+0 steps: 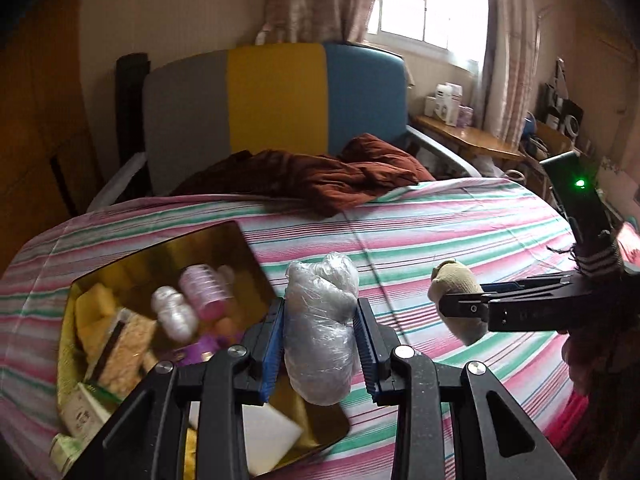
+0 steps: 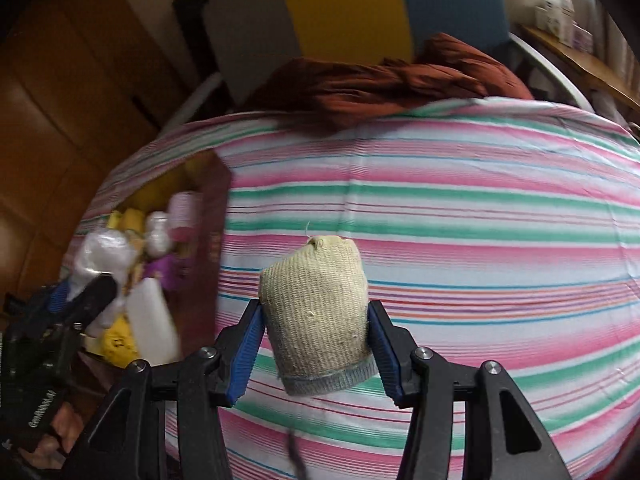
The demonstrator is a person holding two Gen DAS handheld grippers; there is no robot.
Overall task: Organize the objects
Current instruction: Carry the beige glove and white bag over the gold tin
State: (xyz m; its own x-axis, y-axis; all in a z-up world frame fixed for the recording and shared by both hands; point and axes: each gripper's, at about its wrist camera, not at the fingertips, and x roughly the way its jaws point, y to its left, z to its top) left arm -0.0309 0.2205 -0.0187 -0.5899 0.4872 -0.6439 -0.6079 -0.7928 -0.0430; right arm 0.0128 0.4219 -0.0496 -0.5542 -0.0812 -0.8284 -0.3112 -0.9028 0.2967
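Fingers (image 1: 362, 328) of both hands pinch loads: left a plastic-wrapped bundle (image 1: 320, 328), right a rolled sock (image 2: 320, 316); slippery wrap could slide out above the box (image 1: 160, 256).

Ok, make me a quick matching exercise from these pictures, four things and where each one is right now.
Things:
1. plastic-wrapped bundle
2. beige knitted roll
3. rust-brown cloth
4. pink ribbed bottle

Places:
A. inside the gold box
B. held in the right gripper
C. crumpled at the far end of the striped bed
D. held in the left gripper

Pairs: 1-D, 2-B, 3-C, 4-A
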